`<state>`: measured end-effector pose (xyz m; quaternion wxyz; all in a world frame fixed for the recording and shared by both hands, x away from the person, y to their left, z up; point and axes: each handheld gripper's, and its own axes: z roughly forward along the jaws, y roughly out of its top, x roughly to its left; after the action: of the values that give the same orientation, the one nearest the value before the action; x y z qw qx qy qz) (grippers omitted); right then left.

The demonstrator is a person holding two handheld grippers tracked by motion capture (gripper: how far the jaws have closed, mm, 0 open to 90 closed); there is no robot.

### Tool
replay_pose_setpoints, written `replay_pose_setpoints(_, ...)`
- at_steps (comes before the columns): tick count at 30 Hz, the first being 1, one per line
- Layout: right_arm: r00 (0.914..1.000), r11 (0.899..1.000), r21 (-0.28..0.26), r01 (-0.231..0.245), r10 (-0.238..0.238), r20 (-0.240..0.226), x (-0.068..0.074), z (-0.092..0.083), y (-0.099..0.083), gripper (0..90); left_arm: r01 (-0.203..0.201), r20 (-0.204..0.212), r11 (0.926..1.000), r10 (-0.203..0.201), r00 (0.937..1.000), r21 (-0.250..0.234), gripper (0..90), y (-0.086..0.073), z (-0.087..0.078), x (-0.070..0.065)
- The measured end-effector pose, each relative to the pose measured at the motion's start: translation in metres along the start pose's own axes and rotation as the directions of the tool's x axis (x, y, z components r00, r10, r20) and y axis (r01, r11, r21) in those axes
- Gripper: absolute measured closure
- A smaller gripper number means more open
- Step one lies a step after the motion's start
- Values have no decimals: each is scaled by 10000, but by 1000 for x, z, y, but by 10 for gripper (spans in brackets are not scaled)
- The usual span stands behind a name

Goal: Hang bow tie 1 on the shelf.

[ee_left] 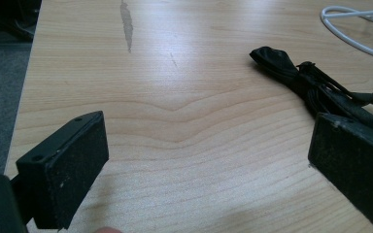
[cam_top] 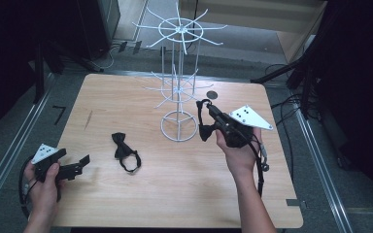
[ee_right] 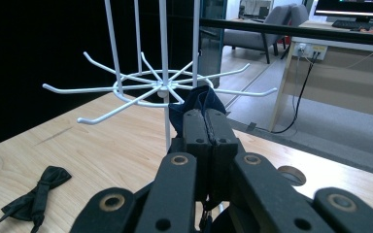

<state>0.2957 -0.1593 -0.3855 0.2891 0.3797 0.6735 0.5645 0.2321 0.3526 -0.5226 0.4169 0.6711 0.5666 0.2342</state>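
— From above, what's on the wooden table [cam_top: 126, 204]?
— A white wire rack [cam_top: 178, 97] at upper centre; the right gripper [cam_top: 205, 116] pinching a bow tie [cam_top: 206, 131] beside it.
— And the left gripper's view?
— The left gripper [ee_left: 199, 165] spread wide, a second bow tie [ee_left: 315, 90] at right.
— The right's?
— Jaws pressed on dark cloth before the rack; office chair [ee_right: 284, 22] upper right.

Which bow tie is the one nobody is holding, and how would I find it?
Start at the white wire rack standing at the far middle of the wooden table. Look nearer and left of its ring base: a black bow tie lies flat on the wood. The other bow tie hangs pinched in the right tongs.
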Motion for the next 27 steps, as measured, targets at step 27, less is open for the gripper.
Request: replay_pose_setpoints(27,9954,9948,353,-955,956,-24,-23,11,-5,900,47,52,10000,-47,10000,-8,14,0,0,0)
